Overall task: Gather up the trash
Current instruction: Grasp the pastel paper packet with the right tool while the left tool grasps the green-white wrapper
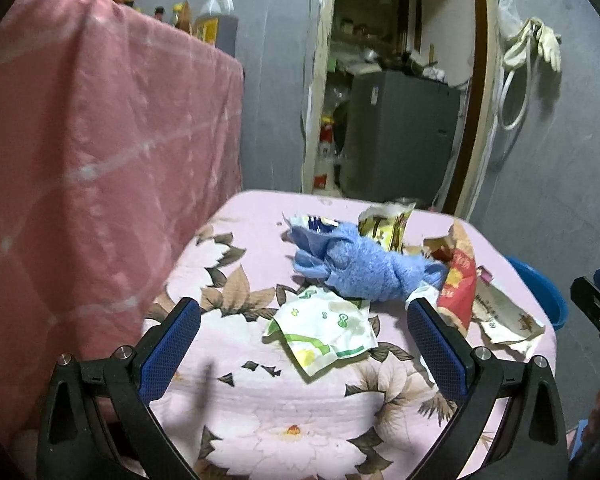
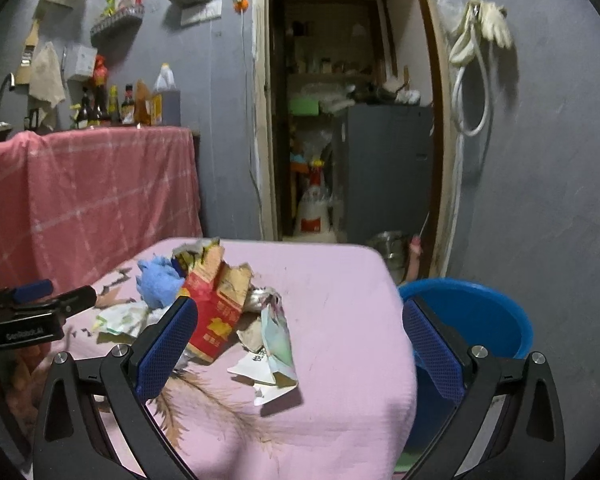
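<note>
Trash point(image 2: 236, 316): torn red carton, wrappers and a blue cloth point(image 1: 356, 268), heaped mid-frame on the pink-covered table point(image 2: 340, 288); blue basin point(image 2: 480, 316) at right edge. Left gripper point(image 1: 304, 340) and right gripper point(image 2: 300, 344) both wide, empty, hovering short of the pile. Probably the approach stage: next, closing on one wrapper point(image 1: 324, 328), then over to the basin.

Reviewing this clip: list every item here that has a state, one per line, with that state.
left gripper: open, empty, above the table
right gripper: open, empty
white-green wrapper: crumpled, flat on the table
blue cloth: bunched up on the table
red carton: torn open, crushed
pale green pouch: opened, lying on the table
blue basin: upright beside the table
</note>
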Available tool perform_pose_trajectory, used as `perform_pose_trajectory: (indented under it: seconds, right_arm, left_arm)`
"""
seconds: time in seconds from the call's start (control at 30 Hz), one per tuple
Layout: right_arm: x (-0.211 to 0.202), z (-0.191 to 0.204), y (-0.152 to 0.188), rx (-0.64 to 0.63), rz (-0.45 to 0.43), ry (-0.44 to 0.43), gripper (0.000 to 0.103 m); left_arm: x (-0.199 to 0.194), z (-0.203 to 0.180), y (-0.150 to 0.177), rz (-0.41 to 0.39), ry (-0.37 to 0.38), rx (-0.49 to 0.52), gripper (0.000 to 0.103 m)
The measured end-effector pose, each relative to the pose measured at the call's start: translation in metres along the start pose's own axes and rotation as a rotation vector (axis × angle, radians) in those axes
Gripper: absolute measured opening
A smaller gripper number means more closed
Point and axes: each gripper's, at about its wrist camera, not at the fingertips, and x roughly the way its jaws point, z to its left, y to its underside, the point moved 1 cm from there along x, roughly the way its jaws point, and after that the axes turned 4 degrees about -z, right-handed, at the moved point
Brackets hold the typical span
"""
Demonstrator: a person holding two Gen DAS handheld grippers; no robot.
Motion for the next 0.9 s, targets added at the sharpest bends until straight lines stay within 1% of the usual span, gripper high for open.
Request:
perform_pose_trajectory:
  seconds: [0.03,0.1,0.17,0.2,0.23,0.27,0.37,0.4,0.43,0.47,0.5,0.57,0.63,0.67,0.7,0.77,0.8,0.9]
  right_arm:
    - [0.006,-0.001,0.001,0.005,0.023,-0.009,0.102]
    - [0.020,-0.002,0.003,0.015,0.074,-0.030,0.097]
    - [0.031,0.000,0.007,0.016,0.129,-0.040,0.090]
    - [0.036,0.000,0.008,0.016,0.150,-0.046,0.083]
    - [0.042,0.001,0.010,0.016,0.180,-0.052,0.078]
    - [0.047,0.001,0.012,0.018,0.208,-0.062,0.076]
    - [0.058,0.004,0.017,0.012,0.263,-0.079,0.073]
    - [0.060,0.004,0.018,0.012,0.276,-0.085,0.073]
    - [0.063,0.004,0.020,0.012,0.289,-0.088,0.071]
    - [0.066,0.004,0.021,0.012,0.301,-0.090,0.070]
    - [0.068,0.003,0.022,0.013,0.311,-0.092,0.068]
    - [0.073,0.003,0.023,0.016,0.329,-0.098,0.066]
    - [0.079,0.002,0.025,0.022,0.346,-0.106,0.060]
    - [0.080,0.001,0.026,0.026,0.356,-0.109,0.059]
    - [0.082,0.001,0.028,0.029,0.368,-0.114,0.054]
    - [0.087,0.001,0.030,0.038,0.389,-0.125,0.052]
    - [0.089,0.002,0.030,0.045,0.395,-0.133,0.048]
    - [0.088,0.004,0.031,0.050,0.396,-0.138,0.043]
  left_arm:
    - [0.005,-0.001,0.000,0.019,0.005,0.004,0.101]
    - [0.015,-0.003,0.001,0.051,0.014,0.015,0.100]
    - [0.023,-0.005,0.003,0.080,0.017,0.027,0.091]
    - [0.027,-0.006,0.004,0.098,0.022,0.030,0.089]
    - [0.033,-0.007,0.005,0.119,0.027,0.034,0.086]
    - [0.037,-0.007,0.005,0.134,0.033,0.034,0.083]
    - [0.045,-0.006,0.006,0.169,0.040,0.032,0.081]
    - [0.047,-0.006,0.006,0.180,0.041,0.030,0.080]
    - [0.049,-0.005,0.007,0.190,0.045,0.027,0.076]
    - [0.052,-0.005,0.007,0.201,0.049,0.024,0.067]
    - [0.054,-0.004,0.008,0.215,0.050,0.020,0.064]
    - [0.057,-0.003,0.010,0.238,0.054,0.013,0.062]
    - [0.057,-0.002,0.010,0.240,0.058,0.013,0.061]
    - [0.057,-0.002,0.011,0.243,0.061,0.013,0.058]
    - [0.057,-0.002,0.011,0.249,0.062,0.012,0.056]
    - [0.056,-0.003,0.012,0.257,0.066,0.013,0.052]
    - [0.058,-0.003,0.011,0.260,0.068,0.013,0.051]
    - [0.056,-0.002,0.012,0.261,0.076,0.007,0.047]
